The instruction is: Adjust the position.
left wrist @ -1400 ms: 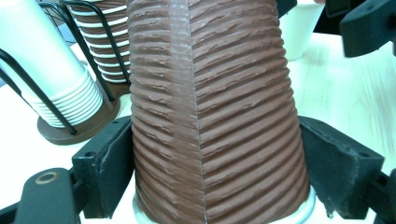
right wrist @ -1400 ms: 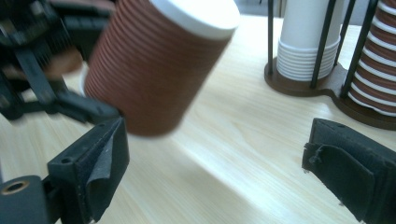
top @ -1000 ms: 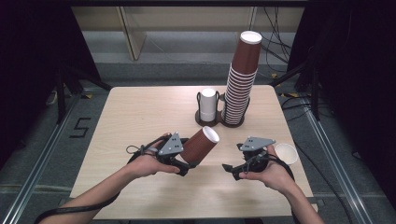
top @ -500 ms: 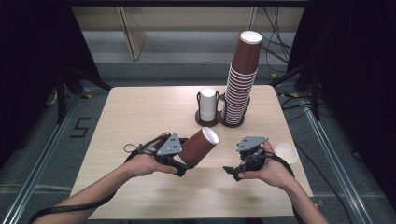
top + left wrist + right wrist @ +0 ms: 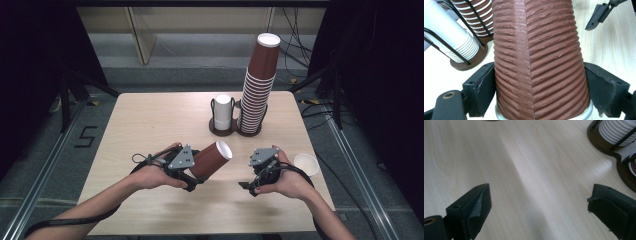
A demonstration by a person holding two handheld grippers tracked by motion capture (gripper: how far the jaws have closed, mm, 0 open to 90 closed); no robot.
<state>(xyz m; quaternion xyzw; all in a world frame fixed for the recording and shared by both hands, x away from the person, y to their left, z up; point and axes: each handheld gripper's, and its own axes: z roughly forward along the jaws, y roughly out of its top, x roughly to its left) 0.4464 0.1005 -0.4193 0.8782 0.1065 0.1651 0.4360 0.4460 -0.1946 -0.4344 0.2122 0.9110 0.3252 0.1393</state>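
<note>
Light wood worktop (image 5: 150,120), cup rack (image 5: 235,131) at back. Left gripper (image 5: 192,172) fingers (image 5: 480,87) clamp brown cup (image 5: 212,159), tilted, above the front. Right gripper (image 5: 252,182) fingers (image 5: 474,210) wide apart, just been opening, nothing between. White cup (image 5: 306,164) beside right hand.

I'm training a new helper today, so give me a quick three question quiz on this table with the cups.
1. True or false: the left gripper is shut on a brown cup.
2. What lies between the jaws of the right gripper? A) a white cup B) a brown cup C) nothing, with bare table beyond them
3. Fill in: the white cup near the right hand sits at the table's ____ edge in the high view.

Key: 1 true, its pads press both sides of the cup in the left gripper view. 2 C, the jaws stand wide apart. 3 right.
</note>
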